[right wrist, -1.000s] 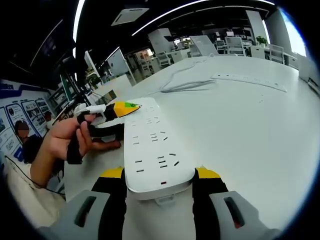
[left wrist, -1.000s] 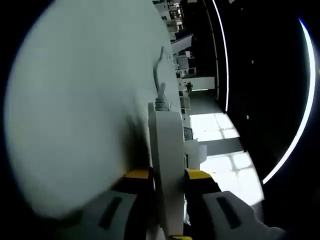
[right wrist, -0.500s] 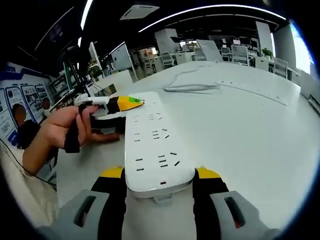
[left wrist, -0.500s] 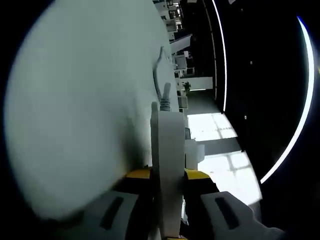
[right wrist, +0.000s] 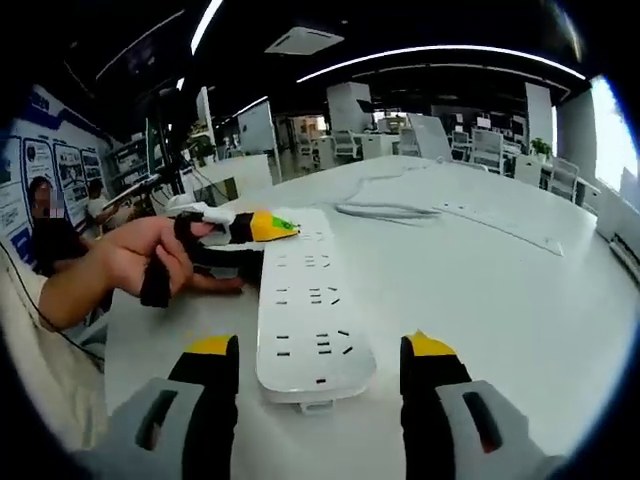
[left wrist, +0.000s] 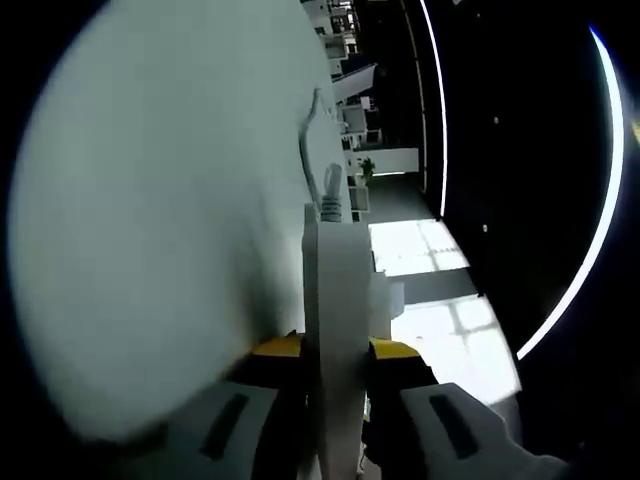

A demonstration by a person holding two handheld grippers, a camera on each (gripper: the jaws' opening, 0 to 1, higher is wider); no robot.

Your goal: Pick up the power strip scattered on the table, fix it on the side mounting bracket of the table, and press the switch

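Power strip (right wrist: 312, 310) — near table (right wrist: 520, 300) edge. L gripper (left wrist: 335, 352) clamped on its far end; R gripper (right wrist: 318, 350) jaws apart, straddling it. Risk: one-end hold — strip may pivot/slip when lifted.

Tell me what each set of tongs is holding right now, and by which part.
The left tongs clamp the white power strip across its thin edges, near the middle of its length. The right tongs stand open astride its near end, gripping nothing.
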